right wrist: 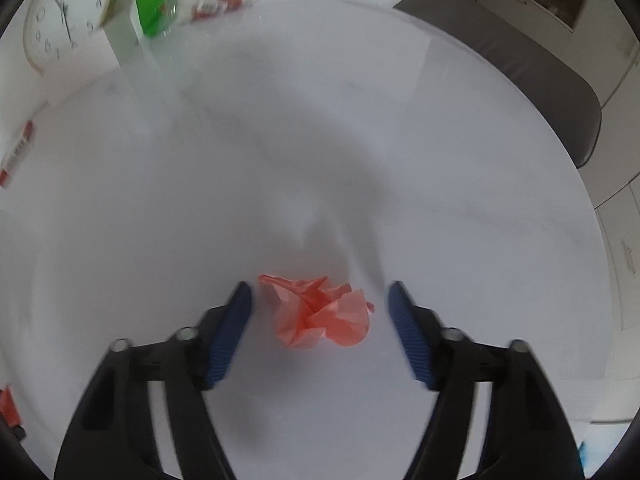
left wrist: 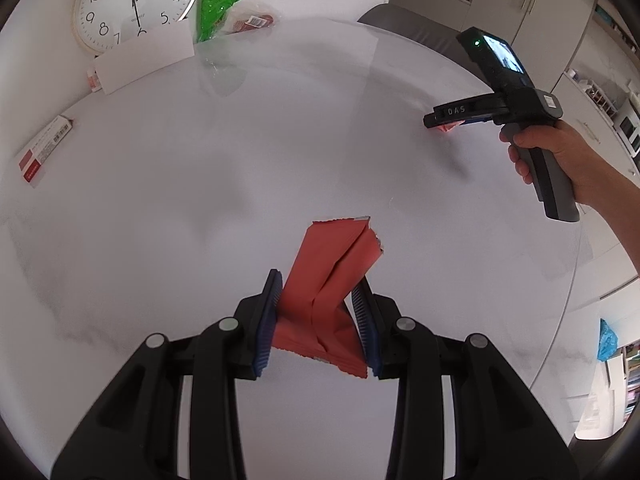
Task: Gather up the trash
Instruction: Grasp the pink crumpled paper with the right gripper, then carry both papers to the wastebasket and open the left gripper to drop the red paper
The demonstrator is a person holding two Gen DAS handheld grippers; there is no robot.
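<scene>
Left gripper (left wrist: 316, 320): jaws clamped on folded red wrapper (left wrist: 328, 280), held above the white surface (left wrist: 160, 200). Right gripper (right wrist: 320, 332): jaws apart, straddling crumpled pink paper (right wrist: 320, 312) lying on the surface, pads clear of it. Beyond the paper: white card (left wrist: 144, 58), then clock (left wrist: 132, 0) and green bag (left wrist: 214, 6) at the surface's far edge.

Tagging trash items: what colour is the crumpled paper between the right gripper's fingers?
Light red, salmon-like crumpled paper; clearest in the right wrist view.
</scene>
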